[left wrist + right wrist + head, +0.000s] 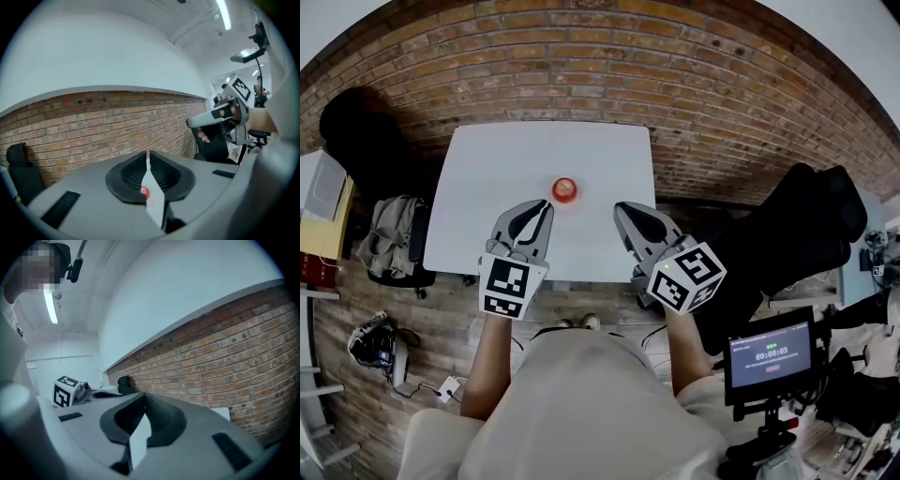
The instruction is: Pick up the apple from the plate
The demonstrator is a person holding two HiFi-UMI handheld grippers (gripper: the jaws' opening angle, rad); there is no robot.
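APPROACH STAGE: BOTH TOOLS CLOSED, APPLE AHEAD OF LEFT TOOL

Target location: the apple [564,189] sits on the white counter [487,187], roughly midway across its width and on the half nearer the person; the plate cannot be told apart from the counter surface in the head view

Governing relation: the apple lies just ahead of the left tool [547,206] and slightly to its right, near but apart from the tips; it lies ahead of the right tool [620,207] and clearly off to that tool's left, at a greater gap; the left tool is therefore the nearer; the left gripper view confirms the alignment, since a sliver of red shows low in the slit between its jaws; the right gripper view shows only a white sliver there and no apple

Long axis: the apple reads as round, so no approach direction is favoured by its shape

Tool state: left tool jaws are together, pads meeting, nothing clamped; right tool jaws are likewise together and empty; neither tool touches the apple or the counter

Assessment: the pick has not begun; the chosen tool must part its jaws wider than the apple before it advances; closed tips pushed forward would likely roll the fruit away
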